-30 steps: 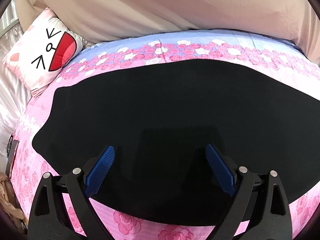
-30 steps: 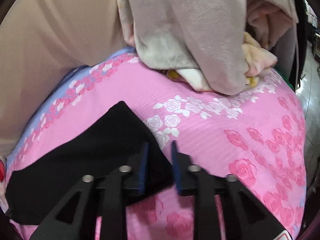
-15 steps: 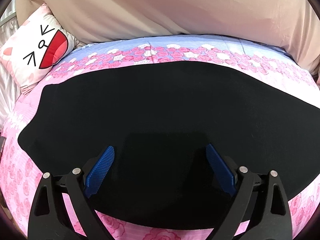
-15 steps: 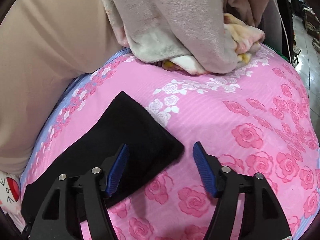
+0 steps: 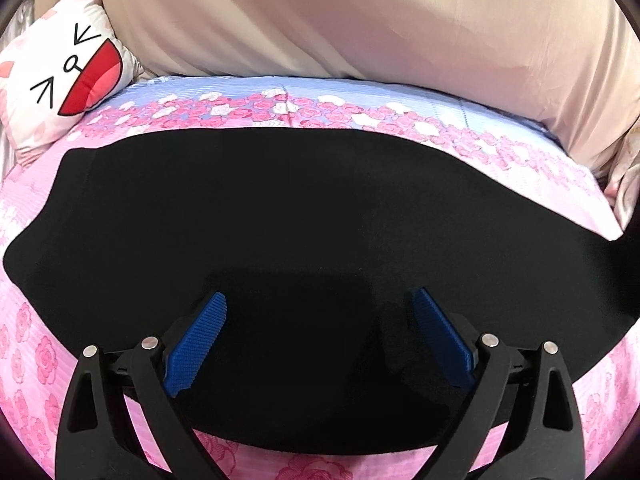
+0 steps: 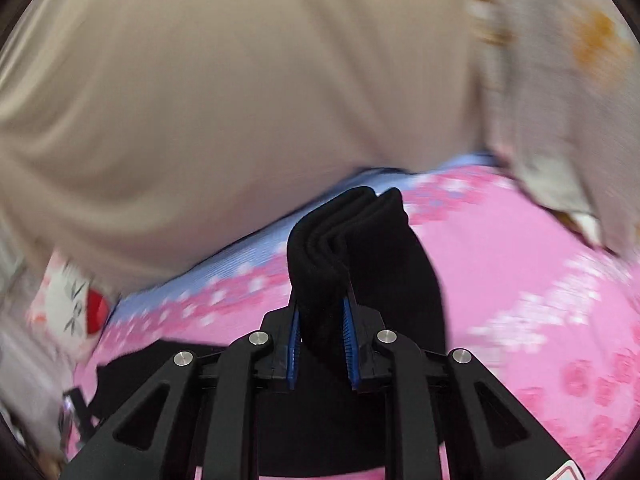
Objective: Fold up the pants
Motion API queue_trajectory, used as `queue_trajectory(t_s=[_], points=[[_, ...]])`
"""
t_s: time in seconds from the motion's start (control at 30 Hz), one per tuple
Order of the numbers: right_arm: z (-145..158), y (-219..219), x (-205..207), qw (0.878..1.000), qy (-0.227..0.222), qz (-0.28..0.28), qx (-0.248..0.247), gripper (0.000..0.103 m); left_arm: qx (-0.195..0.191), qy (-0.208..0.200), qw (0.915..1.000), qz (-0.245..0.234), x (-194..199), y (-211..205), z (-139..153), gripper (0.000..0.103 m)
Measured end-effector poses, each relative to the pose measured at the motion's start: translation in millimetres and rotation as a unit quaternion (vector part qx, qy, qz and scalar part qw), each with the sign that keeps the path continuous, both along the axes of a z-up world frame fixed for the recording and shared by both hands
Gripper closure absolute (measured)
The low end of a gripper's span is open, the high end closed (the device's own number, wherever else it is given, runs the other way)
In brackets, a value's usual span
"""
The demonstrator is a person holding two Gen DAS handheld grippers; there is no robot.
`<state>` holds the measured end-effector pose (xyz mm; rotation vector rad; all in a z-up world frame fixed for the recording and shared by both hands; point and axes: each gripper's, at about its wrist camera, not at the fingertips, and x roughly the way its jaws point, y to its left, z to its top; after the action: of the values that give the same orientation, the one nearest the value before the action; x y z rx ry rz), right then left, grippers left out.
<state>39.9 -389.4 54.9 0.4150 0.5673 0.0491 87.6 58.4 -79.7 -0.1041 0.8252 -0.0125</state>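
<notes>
Black pants (image 5: 300, 208) lie flat across a pink rose-print bed (image 5: 24, 360), folded lengthwise. My left gripper (image 5: 320, 298) hovers open over their near edge, blue pads wide apart with nothing pinched between them. In the right wrist view, the right gripper (image 6: 320, 304) is closing its jaws on a bunched end of the pants (image 6: 352, 220). The blue pads press on the cloth from both sides. That end is lifted off the bed, with folds sticking up past the fingertips. This view is motion-blurred.
A white cat-face pillow (image 5: 60, 80) sits at the bed's far left corner. Beige fabric (image 5: 360, 20) hangs along the far side. A heap of grey and cream blankets (image 6: 560, 80) lies at the right end of the bed.
The right gripper opened beside the pants' end, then closed on it and carried it up and leftward. The left gripper stayed open and tilted slightly, now showing more of the pants.
</notes>
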Motion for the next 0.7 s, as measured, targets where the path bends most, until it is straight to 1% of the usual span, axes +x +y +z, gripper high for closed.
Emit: queue_trajectory(t_s=[0.07,0.17,0.2,0.23,0.27,0.33,0.37,0.4,0.43,0.47,0.5,0.53,0.6,0.63,0.67,0.7], points=[[0.0,63.6,19.3,0.997,0.005,0.069,-0.029,0.086,-0.012,-0.002,0.9999,-0.001,-1.7,3.2,0.0,0.010],[-19.0,135.5,38.8,0.987,0.025,0.151,-0.045,0.086,-0.030,-0.006,0.9995,-0.005,-5.0,8.9,1.2,0.010],[-34.6,167.6,46.6,0.980,0.042,0.187,-0.053,0.086,-0.039,-0.007,0.9992,-0.007,-6.3,11.8,1.8,0.010],[-44.6,185.6,47.1,0.976,0.052,0.203,-0.063,0.086,-0.045,-0.007,0.9989,-0.007,-6.9,14.5,2.2,0.010],[-62.1,211.2,50.6,0.968,0.069,0.225,-0.084,0.086,-0.051,-0.007,0.9986,-0.006,-7.6,17.9,2.5,0.010],[-89.3,240.2,49.7,0.958,0.095,0.249,-0.106,0.085,-0.061,-0.007,0.9981,-0.006,-9.0,23.9,3.0,0.010],[-98.7,247.0,48.8,0.955,0.104,0.252,-0.114,0.085,-0.066,-0.007,0.9978,-0.007,-10.1,27.3,3.2,0.010],[-111.7,256.3,48.6,0.952,0.116,0.250,-0.135,0.085,-0.068,-0.009,0.9976,-0.005,-12.5,31.9,4.1,0.010],[-118.4,259.1,49.0,0.950,0.119,0.250,-0.142,0.084,-0.069,-0.012,0.9976,-0.002,-14.9,35.9,5.0,0.010],[-121.4,261.6,46.9,0.951,0.111,0.248,-0.147,0.084,-0.069,-0.014,0.9975,-0.002,-16.4,37.9,5.5,0.010],[-122.7,263.6,45.0,0.951,0.109,0.247,-0.151,0.083,-0.071,-0.015,0.9974,-0.002,-18.3,41.7,6.0,0.010],[-122.2,265.2,44.2,0.951,0.108,0.247,-0.154,0.081,-0.072,-0.016,0.9973,-0.002,-19.8,44.3,6.3,0.010],[-118.9,267.9,45.7,0.953,0.108,0.243,-0.148,0.080,-0.071,-0.018,0.9973,0.002,-21.7,49.7,7.7,0.010],[-118.9,268.9,46.1,0.952,0.110,0.243,-0.148,0.080,-0.066,-0.019,0.9976,0.006,-23.3,52.5,9.0,0.010],[-119.2,266.1,46.4,0.952,0.111,0.242,-0.149,0.083,-0.061,-0.021,0.9979,0.008,-24.6,54.6,10.0,0.010],[-116.8,266.8,45.5,0.953,0.109,0.240,-0.149,0.083,-0.050,-0.022,0.9985,0.012,-26.5,58.2,11.6,0.010]])
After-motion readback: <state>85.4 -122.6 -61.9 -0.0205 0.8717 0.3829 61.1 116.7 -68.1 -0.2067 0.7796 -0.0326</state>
